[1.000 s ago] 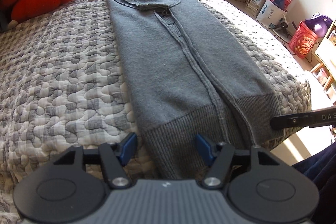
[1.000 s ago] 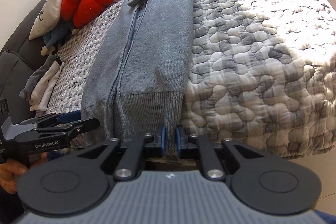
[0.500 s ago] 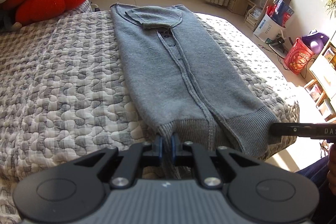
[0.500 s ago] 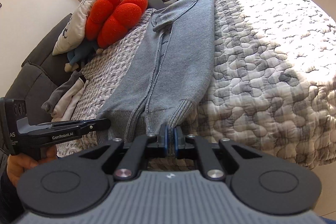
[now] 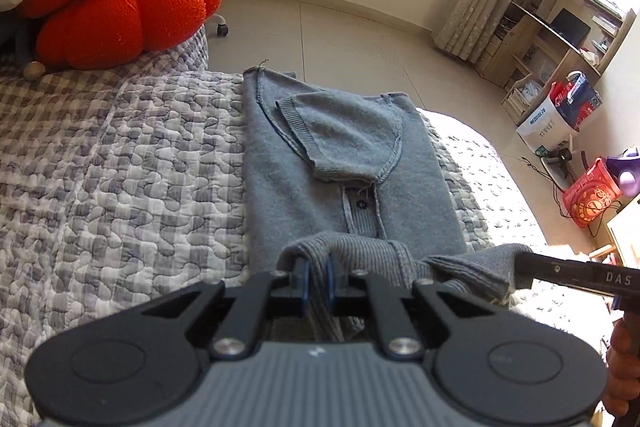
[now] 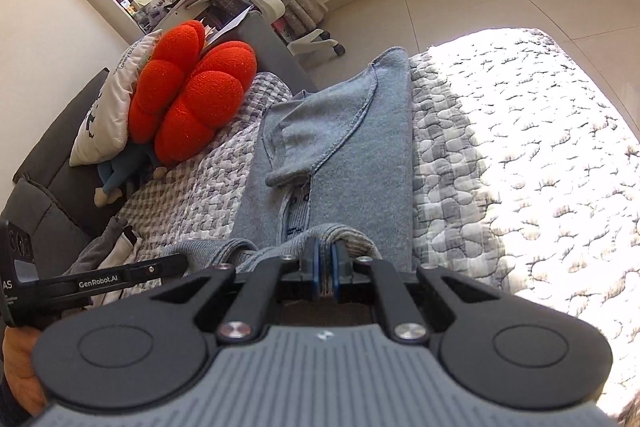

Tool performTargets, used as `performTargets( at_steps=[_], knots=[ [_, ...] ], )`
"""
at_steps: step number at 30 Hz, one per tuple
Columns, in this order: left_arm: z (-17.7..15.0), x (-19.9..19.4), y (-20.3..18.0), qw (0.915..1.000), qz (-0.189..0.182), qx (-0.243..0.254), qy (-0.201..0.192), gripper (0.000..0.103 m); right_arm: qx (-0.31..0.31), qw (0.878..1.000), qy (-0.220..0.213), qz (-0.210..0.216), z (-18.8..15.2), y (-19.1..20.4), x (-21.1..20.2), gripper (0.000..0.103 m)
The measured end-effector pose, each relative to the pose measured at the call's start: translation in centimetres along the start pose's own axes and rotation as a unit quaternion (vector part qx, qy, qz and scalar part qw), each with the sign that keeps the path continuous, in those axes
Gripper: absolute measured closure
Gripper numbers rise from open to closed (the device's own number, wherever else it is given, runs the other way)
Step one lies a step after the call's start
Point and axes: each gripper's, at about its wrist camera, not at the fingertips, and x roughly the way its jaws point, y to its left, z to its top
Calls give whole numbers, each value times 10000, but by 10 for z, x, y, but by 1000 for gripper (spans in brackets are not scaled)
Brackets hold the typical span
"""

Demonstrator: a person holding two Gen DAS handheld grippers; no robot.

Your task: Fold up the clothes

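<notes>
L claw [image 5: 316, 277] + R claw [image 6: 325, 267] clamped on ribbed hem | grey knit sweater [image 5: 344, 147] | quilted bedspread [image 5: 120, 155]

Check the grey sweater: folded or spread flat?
Partly folded. The grey sweater is a narrow strip, sleeve laid across; both grippers hold its ribbed hem raised over the body.

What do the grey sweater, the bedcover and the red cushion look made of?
Grey sweater: knit, probably cotton or wool blend; ribbed hem in both tools, visible stitch rows, matte.
Bedcover: quilted woven fabric, likely cotton; puffy stitched pebble pattern, matte grey and white.
Red cushion: plush or fleece over soft filling; fuzzy nap, rounded lobes.
Fibre types are a guess from looks.
</notes>
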Motion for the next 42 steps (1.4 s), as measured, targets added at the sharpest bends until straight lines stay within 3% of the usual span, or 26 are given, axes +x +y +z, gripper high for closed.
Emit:
performTargets(
  at_steps=[6,12,16,19,21,23,27,32,37,42],
  knots=[
    [43,47,18,9987,149,-484,58,95,335,9994,1,-113,37,-17,48,94],
    [69,86,42,9952,-38,-954,197,93,504,9987,49,-102,63,-33,80,94],
    [75,89,64,9928,-10,-1194,57,83,629,9980,10,-11,69,-41,86,89],
    [74,82,74,9916,-79,-1287,-95,81,773,9967,-221,-77,72,-45,80,86],
    [70,76,74,9923,-127,-1215,-180,75,870,9955,-357,-74,73,-48,74,70],
    [64,73,70,9940,-204,-1060,-179,68,745,9962,-420,-155,71,-47,69,61],
    [51,76,61,9960,-167,-880,-56,67,348,9982,-373,-326,64,-40,64,61],
    [33,82,55,9960,-21,-867,215,67,-59,9996,56,-258,44,-25,65,61],
    [21,74,50,9967,-79,-760,264,67,293,9986,436,31,29,-27,60,61],
    [9,72,44,9977,214,-635,115,67,86,9987,481,-138,23,-28,57,61]
  ],
)
